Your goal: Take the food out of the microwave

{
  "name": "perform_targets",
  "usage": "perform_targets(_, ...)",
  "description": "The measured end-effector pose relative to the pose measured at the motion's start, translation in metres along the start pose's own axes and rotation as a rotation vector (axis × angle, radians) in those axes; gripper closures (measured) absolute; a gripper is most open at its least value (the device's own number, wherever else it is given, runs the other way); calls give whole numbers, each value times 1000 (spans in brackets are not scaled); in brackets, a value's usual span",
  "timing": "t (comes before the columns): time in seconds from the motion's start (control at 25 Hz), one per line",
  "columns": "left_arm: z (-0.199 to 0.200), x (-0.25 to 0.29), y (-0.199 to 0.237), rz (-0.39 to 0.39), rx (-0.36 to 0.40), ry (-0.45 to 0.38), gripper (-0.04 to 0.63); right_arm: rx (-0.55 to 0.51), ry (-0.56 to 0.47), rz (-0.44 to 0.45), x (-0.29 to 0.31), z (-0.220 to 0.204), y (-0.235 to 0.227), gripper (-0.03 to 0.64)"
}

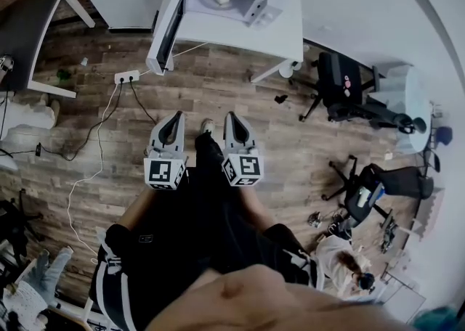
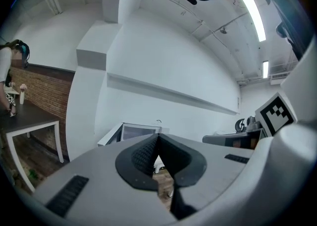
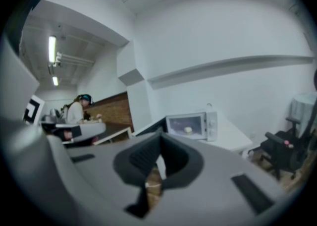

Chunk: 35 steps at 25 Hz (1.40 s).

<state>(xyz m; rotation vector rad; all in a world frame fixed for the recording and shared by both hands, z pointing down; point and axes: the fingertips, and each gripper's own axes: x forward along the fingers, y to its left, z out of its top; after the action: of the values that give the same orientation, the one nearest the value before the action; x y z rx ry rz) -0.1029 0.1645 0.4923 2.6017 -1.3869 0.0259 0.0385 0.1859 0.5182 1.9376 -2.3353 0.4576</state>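
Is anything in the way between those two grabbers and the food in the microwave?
Nothing visible does. The microwave door stands swung open to the side, the food sits inside, and only wooden floor lies between the left gripper, the right gripper and the white table.

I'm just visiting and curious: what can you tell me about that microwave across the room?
The microwave is a small white box standing on a white table near the white wall. Its door, white-framed with a dark window, hangs swung wide open on its left side. The lit cavity holds a pale, roundish piece of food. A control panel with what look like knobs sits on the right. Only the table touches it.
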Motion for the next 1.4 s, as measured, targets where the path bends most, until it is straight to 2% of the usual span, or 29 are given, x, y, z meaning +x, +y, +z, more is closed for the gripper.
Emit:
perform_targets(0.44, 20, 123, -8, 74, 36, -2, 565, -27, 26, 113, 96, 35, -87, 586)
perform_targets(0.72, 32, 158, -12, 137, 34, -8, 565, -39, 38, 181, 133, 47, -113, 586)
perform_targets(0.92, 30, 178, -13, 140, 46, -12, 565, -60, 36, 193, 152, 50, -127, 586)
perform_targets(1.0, 30, 184, -12, 147, 28, -13, 565, -62, 34, 194, 159, 51, -129, 586)
perform_targets(1.2, 35, 212, -5, 112, 53, -32, 565, -63, 36, 191, 178, 56, -131, 586)
perform_targets(1.4, 41, 240, 12, 97, 27, -38, 565, -81, 36, 195, 204, 62, -127, 586)
